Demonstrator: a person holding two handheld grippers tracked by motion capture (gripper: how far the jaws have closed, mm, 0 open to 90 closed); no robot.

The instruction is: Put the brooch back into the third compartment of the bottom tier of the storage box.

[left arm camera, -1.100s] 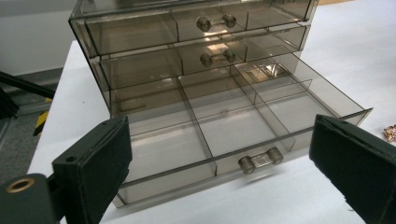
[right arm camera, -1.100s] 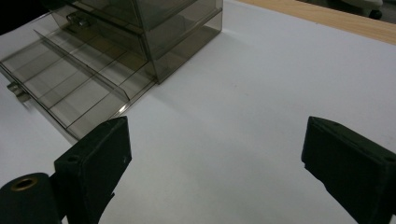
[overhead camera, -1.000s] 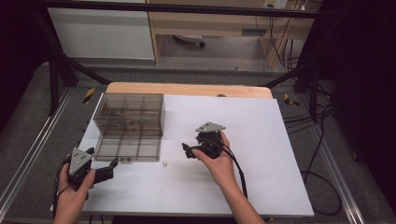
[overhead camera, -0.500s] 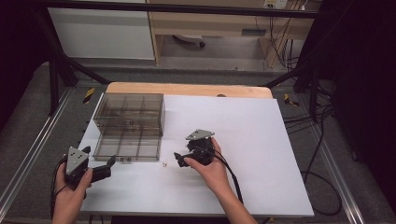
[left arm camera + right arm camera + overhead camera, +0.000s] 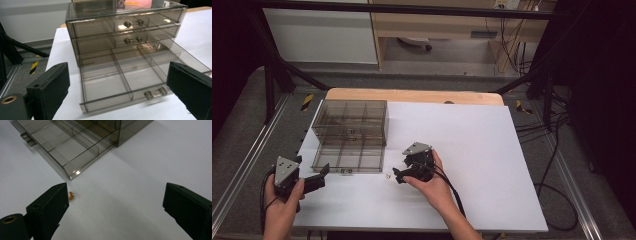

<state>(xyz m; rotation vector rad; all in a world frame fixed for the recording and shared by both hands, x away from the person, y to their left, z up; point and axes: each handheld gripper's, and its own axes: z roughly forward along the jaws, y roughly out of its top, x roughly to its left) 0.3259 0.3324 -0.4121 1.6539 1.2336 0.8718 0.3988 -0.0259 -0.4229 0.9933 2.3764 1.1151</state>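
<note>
Your right tool [image 5: 116, 212] gapes wide, empty; the tiny gold bead [image 5: 71, 195] lies on the desk just beyond its left jaw. Close off-centre and it may skitter away from the open drawer [image 5: 67, 143].

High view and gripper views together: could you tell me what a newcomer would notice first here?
Probably the smoky clear drawer cabinet at the white table's left rear, its bottom drawer pulled out and empty. Next, a tiny gold bead on the table near the drawer's corner, with the open right gripper close beside it.
</note>
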